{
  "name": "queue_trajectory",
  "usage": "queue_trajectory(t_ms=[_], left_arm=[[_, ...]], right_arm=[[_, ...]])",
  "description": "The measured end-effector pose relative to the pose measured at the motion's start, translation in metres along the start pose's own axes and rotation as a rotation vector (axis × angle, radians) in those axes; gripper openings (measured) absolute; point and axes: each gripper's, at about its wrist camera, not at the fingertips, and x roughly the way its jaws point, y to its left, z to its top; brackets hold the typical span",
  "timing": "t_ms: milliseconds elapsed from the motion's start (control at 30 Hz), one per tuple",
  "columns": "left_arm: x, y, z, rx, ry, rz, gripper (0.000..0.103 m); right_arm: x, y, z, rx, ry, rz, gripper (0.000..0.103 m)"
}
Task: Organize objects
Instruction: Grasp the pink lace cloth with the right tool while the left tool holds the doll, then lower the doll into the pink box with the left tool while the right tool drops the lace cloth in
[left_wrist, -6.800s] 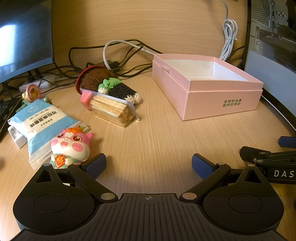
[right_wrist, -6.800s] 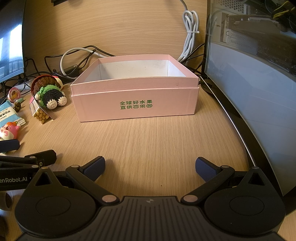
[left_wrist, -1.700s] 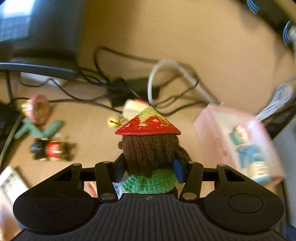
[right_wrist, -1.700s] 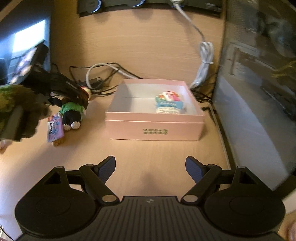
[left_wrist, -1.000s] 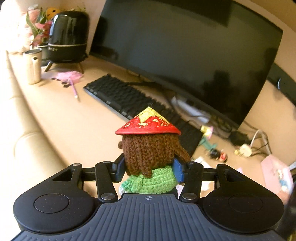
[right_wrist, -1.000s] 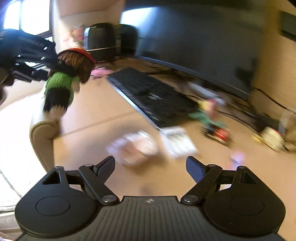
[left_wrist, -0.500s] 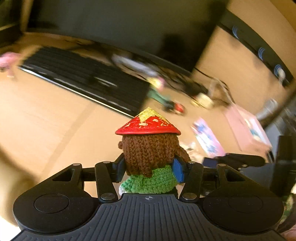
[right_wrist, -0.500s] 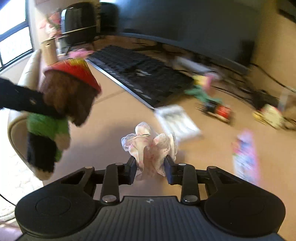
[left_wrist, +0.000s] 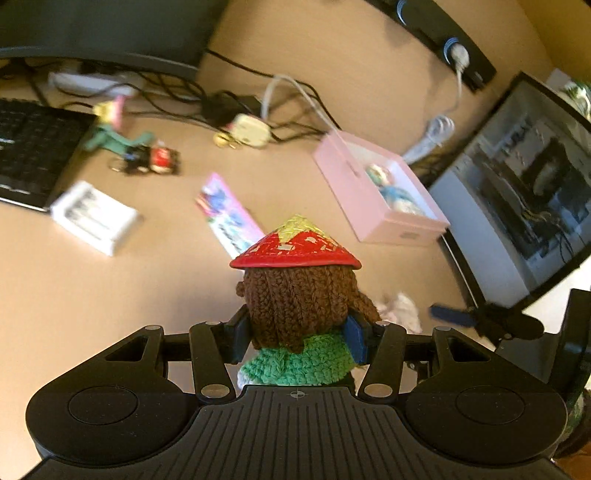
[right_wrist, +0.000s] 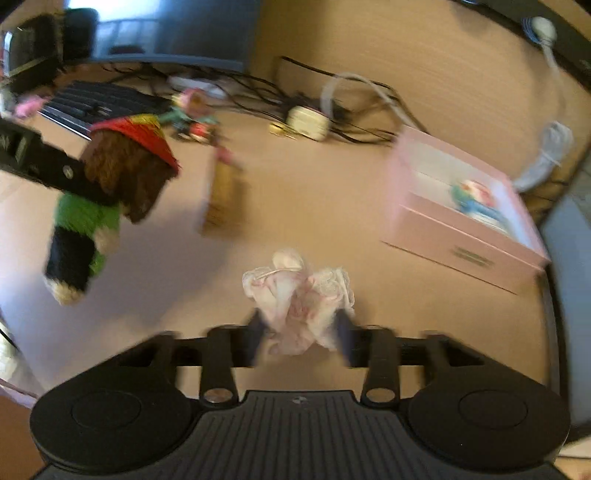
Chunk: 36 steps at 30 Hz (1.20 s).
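A crocheted doll (left_wrist: 299, 295) with brown hair, a red and yellow cone hat and a green top sits upright in my left gripper (left_wrist: 297, 332), which is shut on it above the desk. The right wrist view shows the same doll (right_wrist: 125, 170) hanging at the left. A frilly pink-white cloth bundle (right_wrist: 295, 291) lies between the fingers of my right gripper (right_wrist: 299, 332), whose pads touch it while the jaws are opening; the picture is blurred. The open pink box (left_wrist: 354, 192) (right_wrist: 454, 243) stands ahead to the right and holds a toy and a blue bag (left_wrist: 388, 184).
On the desk lie a pink-blue snack packet (left_wrist: 229, 214), a white charger (left_wrist: 92, 218), small figurines (left_wrist: 151, 162) and a cream round item (left_wrist: 247, 133) among cables. A keyboard (left_wrist: 29, 147) is at the left. A dark monitor (left_wrist: 517, 206) stands right of the box.
Both grippers have swung from the keyboard side toward the pink box. The right gripper, empty a second ago, took hold of the frilly bundle. The doll stays in the left gripper.
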Motion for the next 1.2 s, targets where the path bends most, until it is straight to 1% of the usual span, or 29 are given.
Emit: queue_trajectory(t_ms=[33,167,267,333,400,533,567,600,633,667,733,833,967,1067,1133,1200], left_arm=[[0.003,-0.004,-0.001,0.006,0.012,-0.005,0.056],[0.014,-0.015,-0.005,0.002,0.04,-0.002,0.056],[0.018,-0.019,-0.007,-0.018,0.048,0.007,0.056],[0.02,-0.021,-0.009,-0.026,0.053,0.015,0.056],[0.022,-0.021,-0.01,-0.039,0.06,0.023,0.056],[0.025,-0.026,-0.014,-0.049,0.079,0.046,0.056],[0.026,-0.027,-0.015,-0.049,0.085,0.051,0.056],[0.027,-0.028,-0.016,-0.042,0.094,0.054,0.056],[0.029,-0.03,-0.017,-0.041,0.104,0.061,0.056],[0.031,-0.032,-0.018,-0.038,0.113,0.065,0.056],[0.036,-0.035,-0.018,-0.03,0.133,0.071,0.056],[0.04,-0.045,-0.012,-0.001,0.14,0.074,0.056],[0.041,-0.064,0.009,0.018,0.104,0.052,0.056],[0.046,-0.085,0.032,0.052,0.077,0.041,0.056],[0.049,-0.099,0.052,0.062,0.057,0.019,0.056],[0.05,-0.114,0.077,0.072,0.02,0.0,0.056]], right_arm=[[-0.004,-0.004,-0.006,-0.011,-0.009,-0.019,0.078],[-0.007,-0.018,-0.022,-0.047,0.004,-0.049,0.078],[-0.008,-0.029,-0.026,-0.017,0.016,-0.063,0.078],[-0.01,-0.036,-0.021,0.032,0.003,-0.011,0.079],[-0.009,-0.04,-0.015,0.085,-0.014,0.044,0.083],[0.007,-0.036,-0.007,0.108,-0.016,0.079,0.083],[0.014,-0.035,-0.006,0.114,-0.004,0.09,0.081],[0.019,-0.034,-0.005,0.12,0.007,0.104,0.071],[0.022,-0.034,-0.005,0.122,0.018,0.118,0.048],[0.024,-0.033,-0.004,0.122,0.028,0.132,0.04],[0.017,-0.036,-0.004,0.117,0.003,0.142,0.033],[0.008,-0.048,-0.002,0.141,-0.022,0.156,0.031],[-0.005,-0.074,0.004,0.182,-0.074,0.139,0.031],[-0.021,-0.093,0.003,0.217,-0.127,0.123,0.031],[-0.03,-0.105,-0.001,0.239,-0.154,0.119,0.031],[-0.036,-0.114,-0.01,0.254,-0.17,0.108,0.031]])
